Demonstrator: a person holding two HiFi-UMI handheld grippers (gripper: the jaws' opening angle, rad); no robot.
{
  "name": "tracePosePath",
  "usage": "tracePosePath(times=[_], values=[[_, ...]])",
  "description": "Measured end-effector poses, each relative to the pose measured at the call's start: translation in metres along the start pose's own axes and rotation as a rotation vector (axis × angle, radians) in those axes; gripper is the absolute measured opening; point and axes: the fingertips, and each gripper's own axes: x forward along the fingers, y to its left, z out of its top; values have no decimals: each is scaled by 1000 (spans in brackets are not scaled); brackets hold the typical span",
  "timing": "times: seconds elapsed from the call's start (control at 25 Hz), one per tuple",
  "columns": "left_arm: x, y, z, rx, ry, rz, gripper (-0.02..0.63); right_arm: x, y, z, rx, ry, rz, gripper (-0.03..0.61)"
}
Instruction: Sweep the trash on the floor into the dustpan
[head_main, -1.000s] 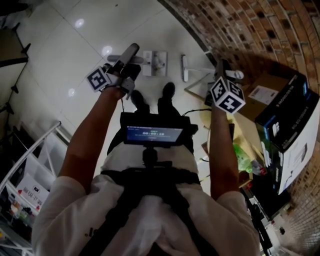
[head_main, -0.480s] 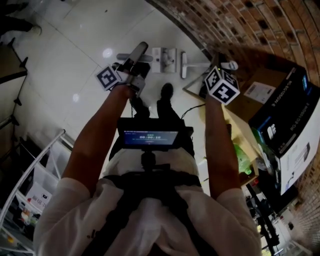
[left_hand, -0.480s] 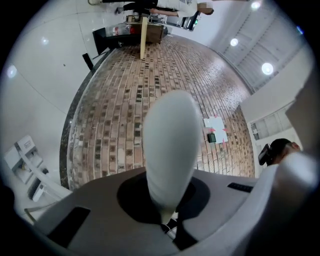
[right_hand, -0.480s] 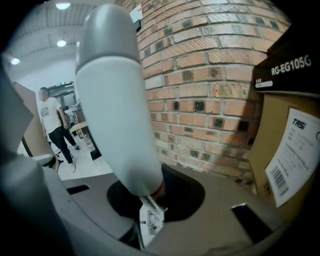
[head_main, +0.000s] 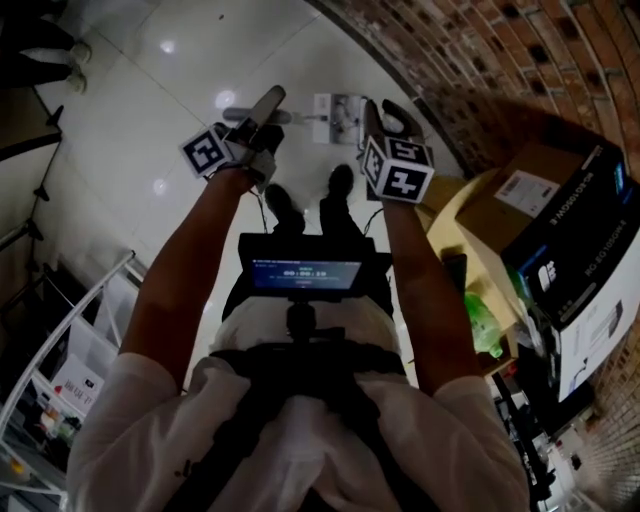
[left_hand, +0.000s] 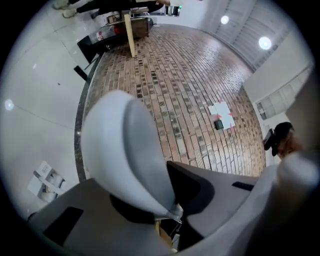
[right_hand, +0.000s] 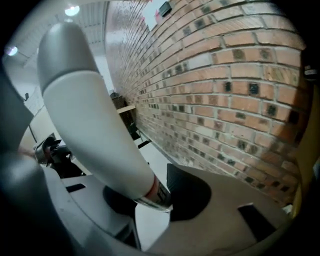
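Note:
My left gripper (head_main: 258, 128) has a light grey dustpan handle (head_main: 266, 104) between its jaws. The white dustpan (head_main: 338, 112) stands on the tiled floor beyond it. In the left gripper view the handle (left_hand: 125, 150) rises between the jaws of the left gripper (left_hand: 167, 220), which have just been opening. My right gripper (head_main: 385, 118) is close to the dustpan's right side. The white broom handle (right_hand: 95, 115) with a label ring stands in the right gripper (right_hand: 150, 210), whose jaws have also just been opening. A strip of floor shows beside the handle's end. No trash is visible.
A brick wall (head_main: 470, 70) curves along the right. Below it are a cardboard box (head_main: 520, 195), a black-and-white box (head_main: 580, 280) and a green item (head_main: 482, 320). A white wire rack (head_main: 90, 320) stands at the left. My shoes (head_main: 280, 205) are just behind the dustpan.
The right gripper has swung left from beside the cardboard box to next to the dustpan. The left gripper shifted slightly with its handle. Both handles remain between the jaws.

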Motion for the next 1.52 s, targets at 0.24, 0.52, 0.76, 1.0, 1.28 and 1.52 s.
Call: tracePosePath(times=[0.24, 0.52, 0.76, 1.0, 1.28, 1.52], values=[[-9, 1, 10, 7, -7, 1, 78, 24, 75, -15, -80, 93, 187, 183], [-3, 9, 5, 1, 3, 3, 78, 32, 121, -35, -96, 201, 444, 267], [-7, 8, 18, -15, 2, -11, 78, 32, 142, -30, -198, 241, 555, 305], [-19, 10, 35, -21, -1, 1, 78, 42, 156, -27, -374, 285, 565, 311], [-20, 13, 46, 15, 10, 5, 106, 51, 161, -34, -381, 312, 560, 311], [-17, 11, 46, 57, 41, 17, 147, 51, 161, -37, -363, 321, 562, 311]])
